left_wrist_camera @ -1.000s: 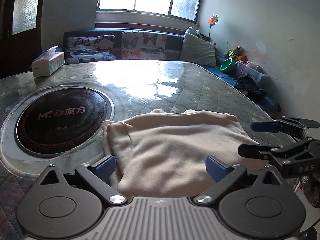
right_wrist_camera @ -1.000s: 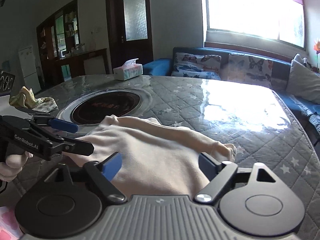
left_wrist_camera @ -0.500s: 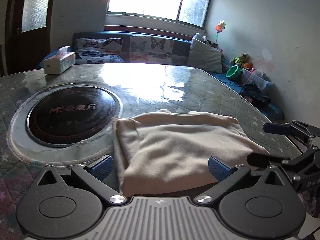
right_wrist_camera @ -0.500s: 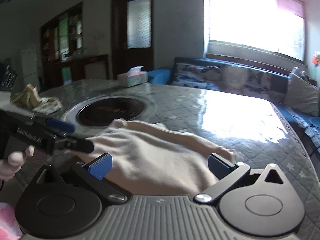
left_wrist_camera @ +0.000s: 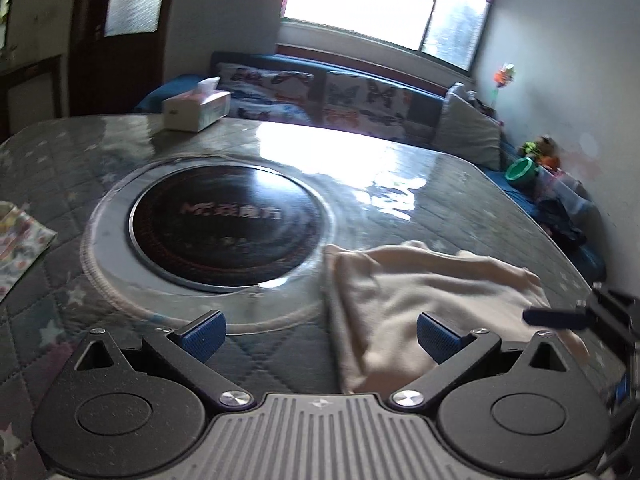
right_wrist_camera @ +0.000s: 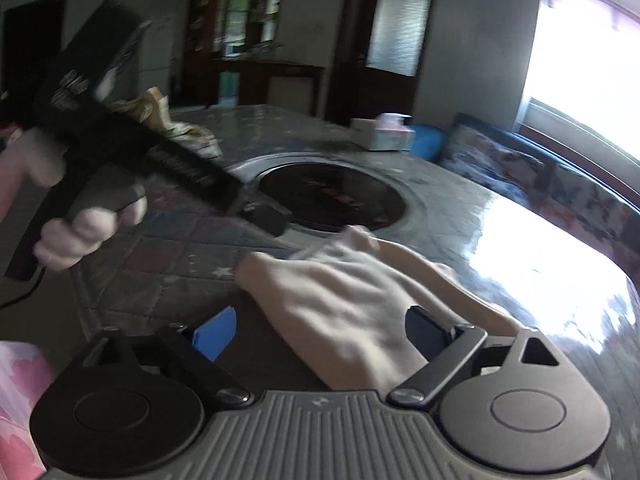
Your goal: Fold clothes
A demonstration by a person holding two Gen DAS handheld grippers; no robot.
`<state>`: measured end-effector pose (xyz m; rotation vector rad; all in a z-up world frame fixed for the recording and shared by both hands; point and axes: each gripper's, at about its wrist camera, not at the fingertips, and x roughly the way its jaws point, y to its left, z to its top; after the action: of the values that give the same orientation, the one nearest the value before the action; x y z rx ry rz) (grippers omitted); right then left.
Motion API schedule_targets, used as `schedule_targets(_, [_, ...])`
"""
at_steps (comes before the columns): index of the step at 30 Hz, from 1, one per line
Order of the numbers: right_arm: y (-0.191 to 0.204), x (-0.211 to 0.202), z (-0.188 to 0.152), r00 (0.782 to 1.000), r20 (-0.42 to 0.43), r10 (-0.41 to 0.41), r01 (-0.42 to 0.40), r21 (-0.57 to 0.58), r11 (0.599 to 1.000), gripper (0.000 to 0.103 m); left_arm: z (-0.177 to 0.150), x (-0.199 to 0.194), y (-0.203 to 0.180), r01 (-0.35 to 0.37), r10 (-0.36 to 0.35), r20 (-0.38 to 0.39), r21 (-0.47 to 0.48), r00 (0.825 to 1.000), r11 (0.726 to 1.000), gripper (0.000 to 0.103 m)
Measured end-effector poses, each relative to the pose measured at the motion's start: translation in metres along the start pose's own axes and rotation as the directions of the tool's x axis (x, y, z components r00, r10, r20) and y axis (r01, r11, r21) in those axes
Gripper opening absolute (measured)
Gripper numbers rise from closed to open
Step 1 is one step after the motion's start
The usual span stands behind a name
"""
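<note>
1. Cream garment, folded into a loose, rumpled rectangle, lies flat on the table near its near edge, just beside the round dark hob plate set in the table's middle. One corner of the cloth reaches the pale ring around that plate.
2. Right gripper: jaws stand wide and are closing at this moment. The near part of the garment lies between and below the blue pads; the pads do not press it. Nothing held.
3. Left gripper: jaws stand wide, holding nothing. Its right pad hangs over the garment's near left part; its left pad is over bare quilted table cover. Whether the pad touches the cloth I cannot tell.
4. In the right wrist view the left gripper shows as a dark blurred bar above the table, beside the garment's far corner, carried by the person's hand wrapped round its grip.
5. In the left wrist view the right gripper's finger shows at the right edge, over the garment's right end.
6. Tissue box stands near the table's far edge.
7. Patterned cloth lies at the table's left edge, well apart from the garment.
8. Sofa with butterfly cushions runs beyond the far edge, under the bright window.
</note>
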<state>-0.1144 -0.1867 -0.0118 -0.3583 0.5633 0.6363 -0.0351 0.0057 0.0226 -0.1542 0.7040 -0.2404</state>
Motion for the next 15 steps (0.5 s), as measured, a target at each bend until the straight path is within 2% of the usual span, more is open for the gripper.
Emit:
schedule_targets(4, [0.018,0.015,0.008,0.999,-0.025,0.026,-0.029,-0.097,0.995,0.078,0.004,-0.001,0.012,-0.002,0.002,0.000,-0.074,1.000,0.997,0.103])
schedule_targets(6, [0.027,0.024,0.012,0.999,-0.038,0.033,-0.038,-0.145,0.989,0.074,0.006,0.001,0.018,0.017,-0.018,-0.013,-0.120,1.000,0.993,0.102])
schedule_targets(10, [0.039,0.044,0.019,0.998,-0.055,0.023,-0.034,-0.214,0.976,0.055,0.009,0.008,0.023,0.052,-0.060,-0.038,-0.191,0.997,0.980,0.099])
schedule_targets(13, [0.046,0.052,0.022,0.998,-0.066,0.004,-0.021,-0.251,0.968,0.051,0.011,0.014,0.025,0.084,-0.101,-0.056,-0.251,0.993,0.964,0.097])
schedule_targets(15, [0.048,0.056,0.023,0.997,-0.074,0.001,-0.020,-0.262,0.965,0.041,0.011,0.018,0.026,0.105,-0.129,-0.066,-0.287,0.989,0.952,0.097])
